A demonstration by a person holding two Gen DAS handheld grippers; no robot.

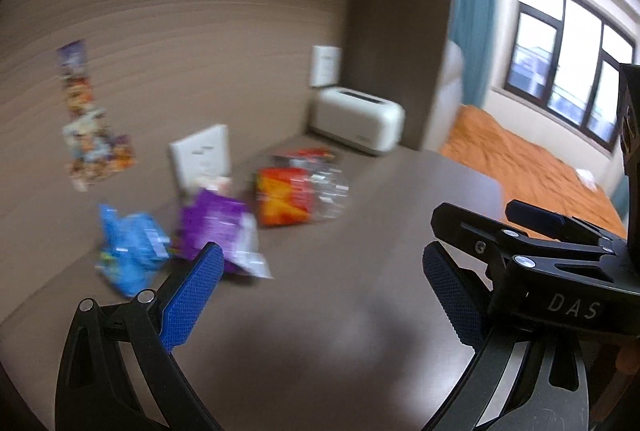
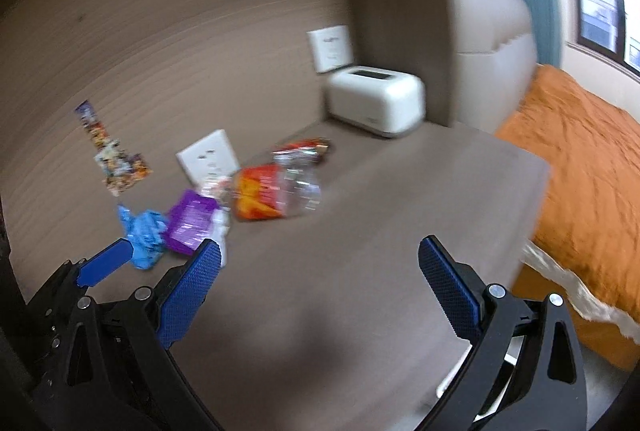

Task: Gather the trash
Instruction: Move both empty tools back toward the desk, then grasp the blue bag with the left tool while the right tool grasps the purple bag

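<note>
Brown bench (image 2: 360, 231), along back wall, left to right: crumpled blue plastic wrapper (image 2: 143, 231); purple snack packet (image 2: 191, 223) touching it; orange-red crisp bag (image 2: 256, 197); clear crinkled plastic wrapper (image 2: 300, 193) against it; cream toaster (image 2: 376, 99) in corner. Left tongs (image 1: 320, 295) wide open, empty, above bare bench. Right tongs (image 2: 320, 291) wide open, empty. Orange bed cover (image 2: 580, 159) far right

White toaster (image 2: 376, 101) in table (image 2: 360, 271) corner; orange bed (image 2: 580, 159) beyond.
</note>
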